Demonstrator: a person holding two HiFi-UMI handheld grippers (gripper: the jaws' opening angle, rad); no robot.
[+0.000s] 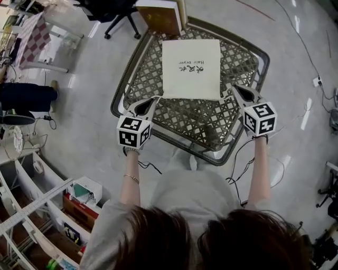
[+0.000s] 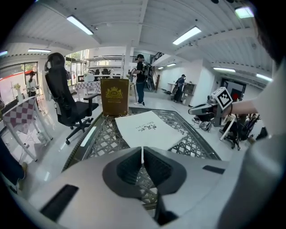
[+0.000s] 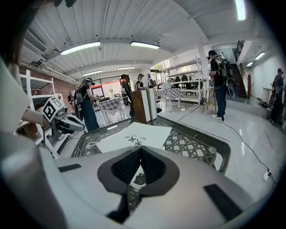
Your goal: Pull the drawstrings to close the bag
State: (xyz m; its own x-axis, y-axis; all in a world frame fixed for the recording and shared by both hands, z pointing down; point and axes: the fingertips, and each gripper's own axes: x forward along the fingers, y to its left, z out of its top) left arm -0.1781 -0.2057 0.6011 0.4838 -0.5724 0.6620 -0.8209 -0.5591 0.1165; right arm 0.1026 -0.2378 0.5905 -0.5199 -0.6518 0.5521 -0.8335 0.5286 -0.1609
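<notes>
Left gripper [image 2: 142,150]: fingers clenched on a thin white left drawstring [image 2: 142,155] that stands upright in the seam between the pads. Right gripper [image 3: 140,150]: fingers clenched too; a white strand, the right drawstring [image 3: 136,178], shows low in the gap behind the pads, but the contact itself is hard to make out.

Bag [image 1: 191,68]: white, flat, square, with dark print. Its near edge faces the person. Left fingers sit just off its near-left corner, right fingers just off its near-right corner, and the bag lies between them.

Bench [image 1: 190,118]: glass top over a woven lattice with a dark rounded rim. The bag lies toward the far edge. A brown box [image 1: 161,16] with a gold emblem stands at the far-left corner.

Room: pale glossy floor [image 1: 90,95], loose cables, a black office chair [image 2: 62,94] beyond the far-left corner, strip lights overhead, people standing far back.

Hidden: in the head view the gripper bodies cover both pinch points.
</notes>
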